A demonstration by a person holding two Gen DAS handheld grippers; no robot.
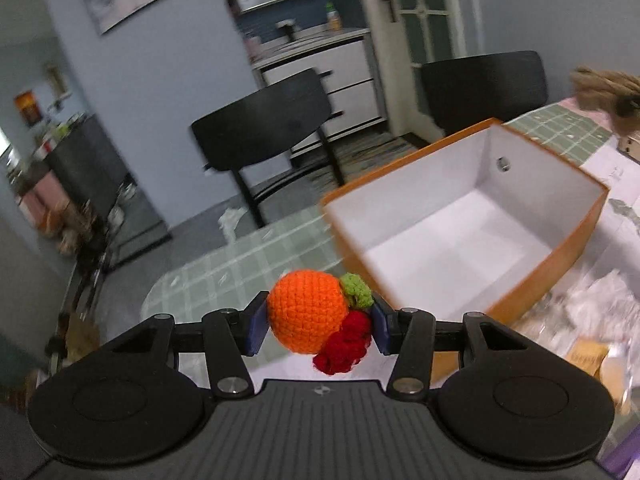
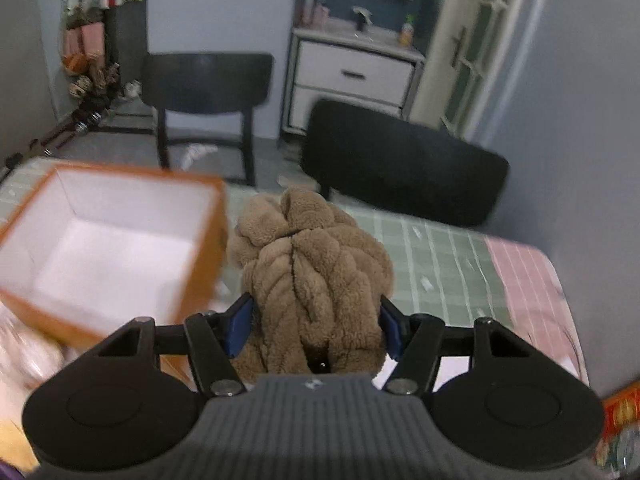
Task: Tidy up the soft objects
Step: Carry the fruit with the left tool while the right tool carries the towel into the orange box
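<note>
My left gripper (image 1: pixel 318 326) is shut on a crocheted orange ball (image 1: pixel 306 310) with a green leaf and a red knitted tuft, held above the table. To its right stands an open orange box (image 1: pixel 576 236) with a white, empty inside. My right gripper (image 2: pixel 314 330) is shut on a brown fluffy plush (image 2: pixel 316 276), which bulges up and forward between the blue pads. The same orange box (image 2: pixel 210 264) sits to the left of the plush in the right wrist view. The plush (image 1: pixel 604 94) also shows at the right edge of the left wrist view.
A green checked tablecloth (image 1: pixel 248 260) covers the table, with a pink checked part (image 2: pixel 524 280) at the right. Two black chairs (image 1: pixel 276 128) (image 2: pixel 400 164) stand at the far edge. Crinkled plastic and papers (image 1: pixel 592 320) lie right of the box.
</note>
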